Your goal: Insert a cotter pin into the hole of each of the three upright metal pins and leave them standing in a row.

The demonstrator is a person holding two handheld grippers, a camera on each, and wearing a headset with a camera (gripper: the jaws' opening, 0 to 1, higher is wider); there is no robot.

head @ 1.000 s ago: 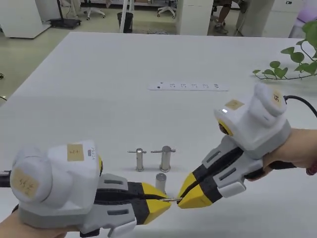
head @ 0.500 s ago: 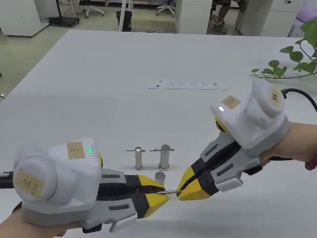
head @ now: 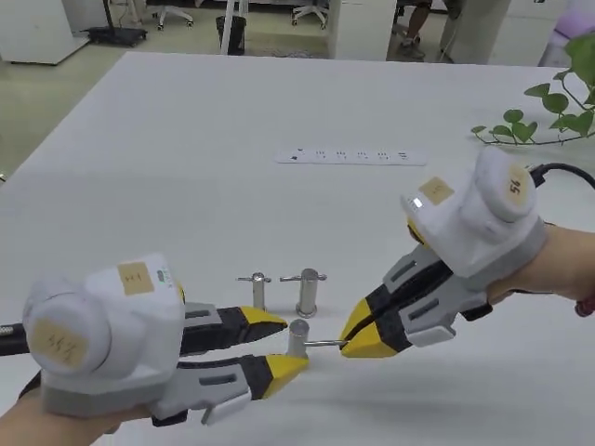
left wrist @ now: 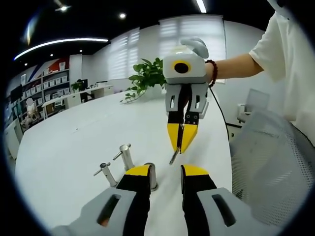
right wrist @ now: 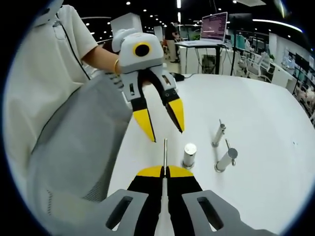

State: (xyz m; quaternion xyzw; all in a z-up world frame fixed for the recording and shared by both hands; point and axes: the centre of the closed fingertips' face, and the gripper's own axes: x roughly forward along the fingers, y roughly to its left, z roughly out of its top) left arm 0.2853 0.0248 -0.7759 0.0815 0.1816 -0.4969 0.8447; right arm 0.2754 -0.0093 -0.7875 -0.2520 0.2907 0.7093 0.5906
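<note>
Right tool (head: pixel 350 346): jaws together, clamped on a cotter pin (head: pixel 323 343) whose free end lies close to the bare metal pin (head: pixel 297 335).
Left tool (head: pixel 290 342): jaws apart, tips beside that pin.
Rear metal pins (head: pixel 307 292): two, upright, each crossed by a cotter.
Counter (head: pixel 279 204): white, carries all three.

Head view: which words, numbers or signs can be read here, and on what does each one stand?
right end sticker, on the right tool: handwritten, perhaps "35", too blurred to be sure.
right top sticker: blurred, unreadable.
left end sticker, on the left tool: handwritten, unreadable.
left top sticker: unreadable.
power strip: marks too small to read.
</note>
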